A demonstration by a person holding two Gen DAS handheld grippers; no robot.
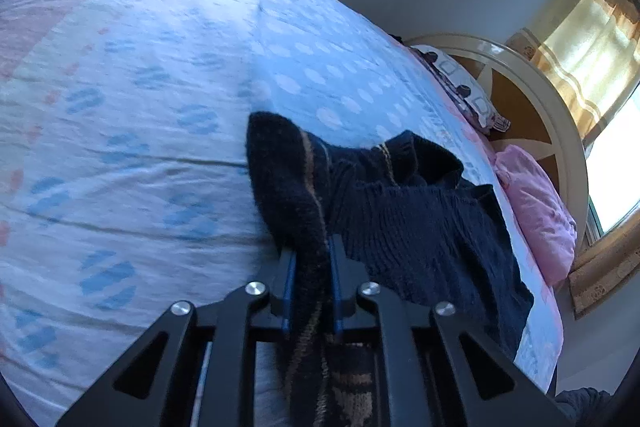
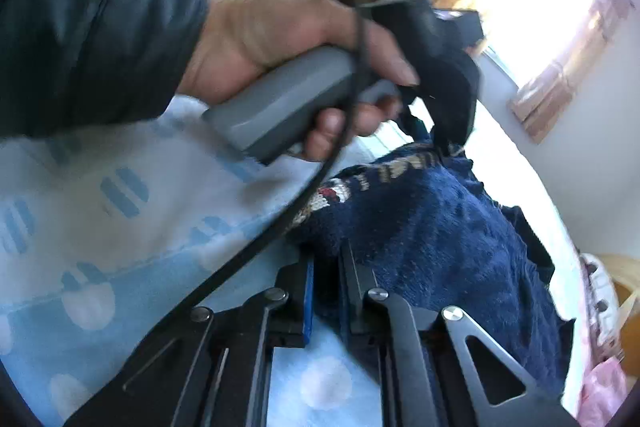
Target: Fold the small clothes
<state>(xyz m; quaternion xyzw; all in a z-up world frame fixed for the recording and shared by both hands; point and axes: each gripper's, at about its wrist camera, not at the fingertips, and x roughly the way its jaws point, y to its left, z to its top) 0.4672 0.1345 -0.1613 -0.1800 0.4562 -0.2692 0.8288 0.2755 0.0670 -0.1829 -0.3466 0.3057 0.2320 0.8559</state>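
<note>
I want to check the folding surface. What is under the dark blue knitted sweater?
Under the dark blue knitted sweater lies the bedsheet, white and light blue with dots and dashes. The part of the sheet directly beneath the sweater is covered, so nothing there can be seen.

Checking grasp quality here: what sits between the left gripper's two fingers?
A fold of the dark navy knit sweater with a tan stripe is pinched in the left gripper, nothing else. The left wrist view shows this.
</note>
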